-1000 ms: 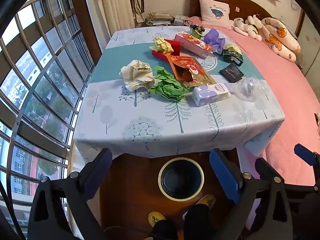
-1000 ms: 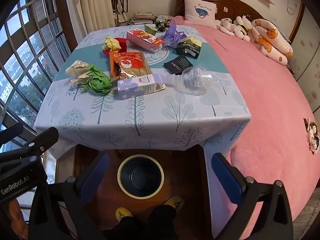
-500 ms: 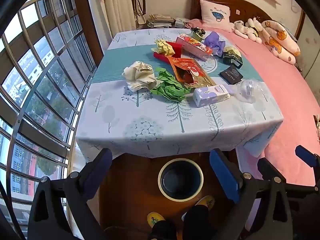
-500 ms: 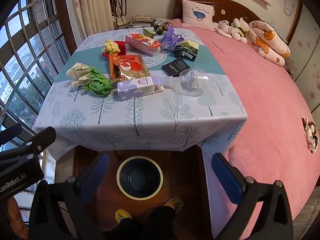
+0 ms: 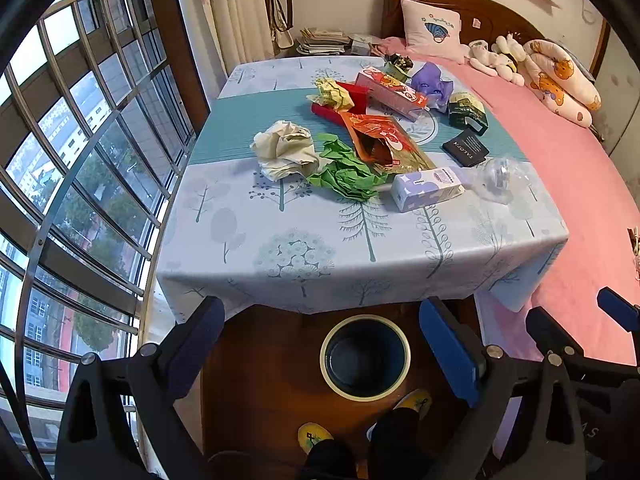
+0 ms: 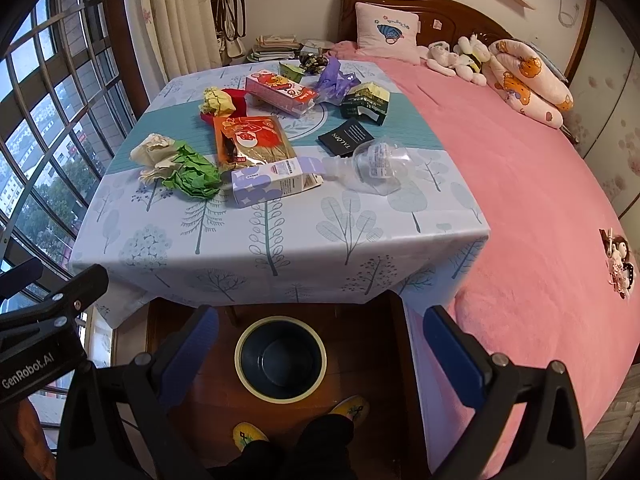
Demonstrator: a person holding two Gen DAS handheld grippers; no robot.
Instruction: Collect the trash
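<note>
Both tools hang low in front of the counter (image 5: 280,248) with its tree-print cloth. The left hand-held gripper (image 5: 320,344) has its blue-padded fingers spread wide, holding nothing; the right hand-held gripper (image 6: 320,344) is likewise released and empty. Just ahead of and below both, on the wooden floor, stands the round dark bin with a cream rim (image 6: 280,360), the person's yellow slippers (image 6: 248,434) near it. Farther ahead, up on the counter, the trash lies bunched: a crumpled cream paper wad (image 5: 286,148) touching crumpled green paper (image 5: 348,176), an orange snack pouch (image 6: 250,140), a purple-and-white carton (image 6: 272,182), and a clear crushed plastic bottle (image 6: 376,166) beside it.
</note>
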